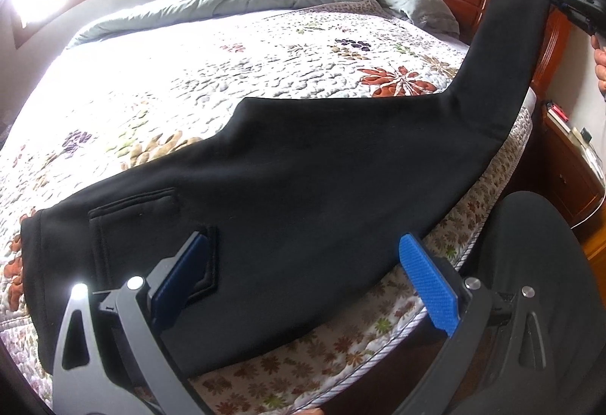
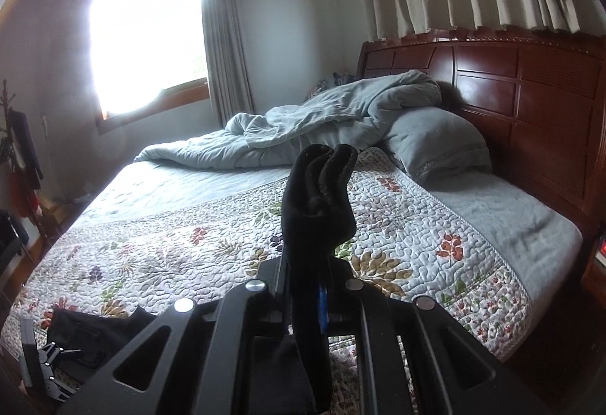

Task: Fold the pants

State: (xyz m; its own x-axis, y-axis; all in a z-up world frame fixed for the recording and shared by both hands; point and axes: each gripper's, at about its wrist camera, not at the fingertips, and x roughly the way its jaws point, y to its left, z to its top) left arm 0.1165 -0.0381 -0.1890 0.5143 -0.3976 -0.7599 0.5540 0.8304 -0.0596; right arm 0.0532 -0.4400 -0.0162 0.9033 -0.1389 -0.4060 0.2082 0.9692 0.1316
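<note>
My right gripper [image 2: 303, 297] pointed slightly down over the quilted floral bedspread [image 2: 212, 237], its jaws clamped on the bunched cuff of the black pants [image 1: 322, 180], lifted. My left gripper [image 1: 303, 286] stood wide open above the waist end lying flat. Only the left view showed the patch pocket [image 1: 151, 225].

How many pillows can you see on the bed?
1. The grey pillow leans by the wooden headboard, next to the crumpled blanket. More pillows could be hidden under that blanket.
</note>
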